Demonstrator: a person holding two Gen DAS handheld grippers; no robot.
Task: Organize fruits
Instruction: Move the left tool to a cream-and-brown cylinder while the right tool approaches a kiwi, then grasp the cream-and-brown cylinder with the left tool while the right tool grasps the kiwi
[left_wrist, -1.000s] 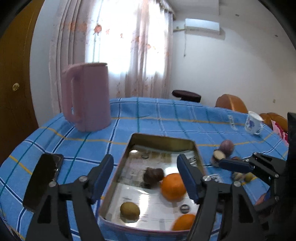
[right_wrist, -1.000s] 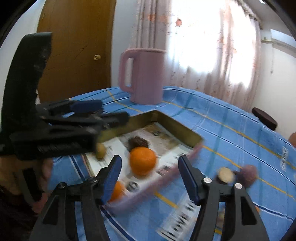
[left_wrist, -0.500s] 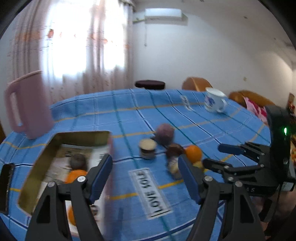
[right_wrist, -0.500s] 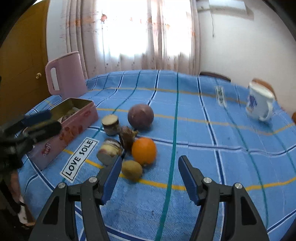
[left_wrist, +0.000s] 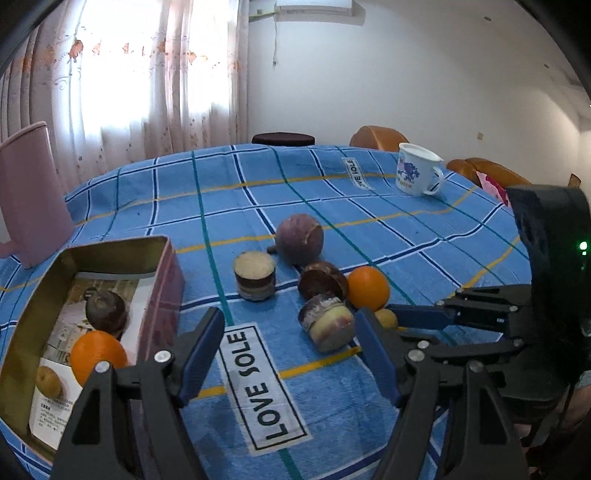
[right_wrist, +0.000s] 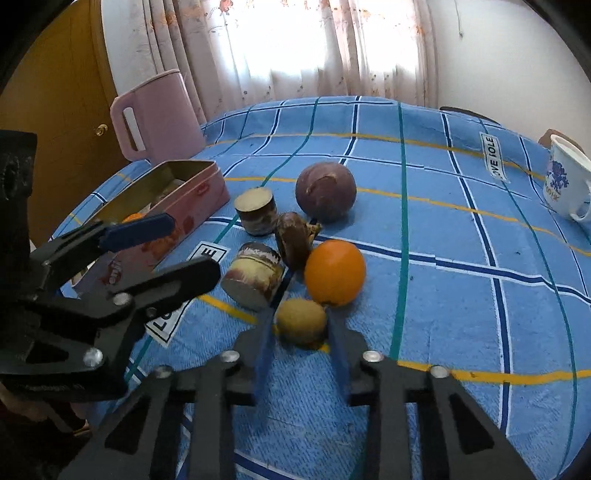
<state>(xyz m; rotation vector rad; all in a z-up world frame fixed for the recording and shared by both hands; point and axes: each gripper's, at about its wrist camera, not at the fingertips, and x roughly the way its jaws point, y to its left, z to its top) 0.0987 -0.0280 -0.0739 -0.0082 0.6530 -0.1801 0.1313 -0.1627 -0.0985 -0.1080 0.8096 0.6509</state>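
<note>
A pink tin box (left_wrist: 168, 273) (right_wrist: 199, 192) at the left holds an orange (left_wrist: 98, 356), a dark fruit (left_wrist: 105, 310) and a kiwi (left_wrist: 50, 382). On the blue cloth lie a purple round fruit (right_wrist: 325, 192), an orange (right_wrist: 334, 273), a kiwi (right_wrist: 301, 321), a brown fruit (right_wrist: 291, 238) and two cut tuber pieces (right_wrist: 255, 275). My right gripper (right_wrist: 301, 347) has its fingers closing around the kiwi, blurred. My left gripper (left_wrist: 288, 354) is open and empty above the cloth beside the tin.
A pink jug (right_wrist: 159, 114) stands behind the tin. A white mug with blue print (left_wrist: 415, 173) stands at the far right. "LOVE SOLE" labels (left_wrist: 258, 387) are printed on the cloth. Chairs stand beyond the round table's far edge.
Both grippers swung right, away from over the tin to the loose fruit. My right gripper lowered onto the kiwi and narrowed its fingers around it.
</note>
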